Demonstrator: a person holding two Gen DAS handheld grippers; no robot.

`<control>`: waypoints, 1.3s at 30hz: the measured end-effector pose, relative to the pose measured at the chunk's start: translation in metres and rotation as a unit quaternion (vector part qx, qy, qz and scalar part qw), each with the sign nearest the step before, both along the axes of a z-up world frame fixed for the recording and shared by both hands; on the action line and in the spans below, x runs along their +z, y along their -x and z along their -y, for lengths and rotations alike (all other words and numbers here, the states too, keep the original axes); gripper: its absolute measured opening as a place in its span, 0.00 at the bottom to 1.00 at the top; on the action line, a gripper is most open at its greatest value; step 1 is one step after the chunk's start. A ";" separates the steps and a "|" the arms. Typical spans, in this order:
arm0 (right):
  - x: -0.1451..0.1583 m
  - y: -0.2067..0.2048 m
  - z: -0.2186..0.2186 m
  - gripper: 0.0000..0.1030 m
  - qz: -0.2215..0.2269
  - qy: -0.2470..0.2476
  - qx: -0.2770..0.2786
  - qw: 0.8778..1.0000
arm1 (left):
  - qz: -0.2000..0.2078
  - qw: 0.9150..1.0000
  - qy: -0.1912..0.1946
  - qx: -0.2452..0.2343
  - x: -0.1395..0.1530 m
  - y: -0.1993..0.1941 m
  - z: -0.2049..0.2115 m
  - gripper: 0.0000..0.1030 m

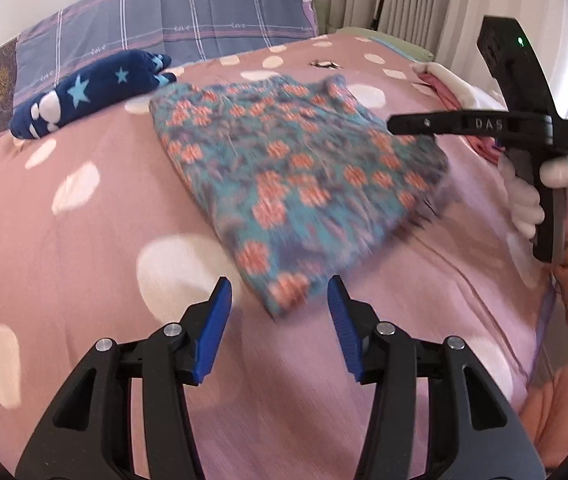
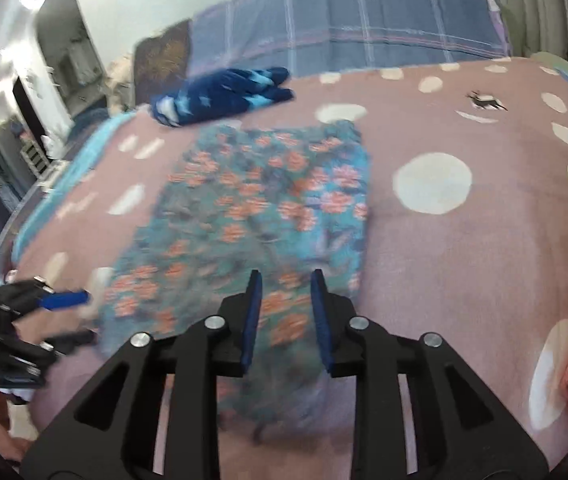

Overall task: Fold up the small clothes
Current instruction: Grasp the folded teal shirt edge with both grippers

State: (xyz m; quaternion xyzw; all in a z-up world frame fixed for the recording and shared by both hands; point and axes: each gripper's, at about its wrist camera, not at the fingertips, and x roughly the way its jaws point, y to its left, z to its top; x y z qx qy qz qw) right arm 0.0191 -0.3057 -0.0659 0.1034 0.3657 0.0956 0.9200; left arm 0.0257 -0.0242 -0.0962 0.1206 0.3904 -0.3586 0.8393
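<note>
At the bottom of its view, the left gripper (image 1: pixel 279 300) stood half open and empty, its blue pads either side of the near corner of a teal cotton garment with orange flowers (image 1: pixel 296 184), probably ready to fold it. The right gripper (image 2: pixel 286 304), narrowly parted, held nothing above that garment, which lay mid-frame on the pink, white-dotted bedspread (image 1: pixel 83 240).

Both cameras look down, close over the bed (image 1: pixel 63 240); each sees the same flowery cloth (image 1: pixel 296 184).
</note>
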 end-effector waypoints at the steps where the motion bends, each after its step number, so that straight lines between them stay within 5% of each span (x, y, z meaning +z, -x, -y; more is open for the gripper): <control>1: 0.000 0.004 -0.003 0.27 0.000 0.000 0.004 1.000 | 0.001 1.000 -0.003 0.000 -0.003 0.002 0.000 0.49; 9: -0.014 0.012 -0.015 0.30 -0.014 -0.028 -0.002 1.000 | 0.033 0.998 -0.043 0.046 -0.007 -0.007 0.013 0.49; 20: -0.021 0.024 -0.010 0.31 -0.014 -0.057 -0.017 0.998 | 0.080 0.993 -0.077 0.031 -0.004 -0.004 0.039 0.49; 21: -0.022 0.024 -0.009 0.32 -0.014 -0.056 -0.017 0.998 | 0.080 0.994 -0.074 0.030 -0.004 -0.003 0.038 0.48; 23: -0.028 0.021 -0.007 0.31 -0.026 -0.046 -0.024 0.998 | 0.071 0.994 -0.074 0.034 -0.006 -0.005 0.034 0.26; 25: -0.035 0.021 -0.003 0.21 -0.029 -0.049 -0.033 0.998 | 0.056 0.996 -0.065 0.033 -0.009 -0.008 0.026 0.19; 31: -0.032 0.026 -0.001 0.18 -0.029 -0.055 -0.032 0.998 | 0.034 0.998 -0.041 0.019 -0.008 0.006 0.009 0.05; 35: -0.016 0.022 0.005 0.19 -0.023 -0.079 -0.016 0.996 | 0.031 0.999 0.035 -0.013 0.027 0.011 0.002 0.05; 39: 0.008 0.010 -0.001 0.20 0.018 -0.061 -0.014 0.998 | 0.060 0.997 0.054 -0.011 0.043 -0.009 0.023 0.05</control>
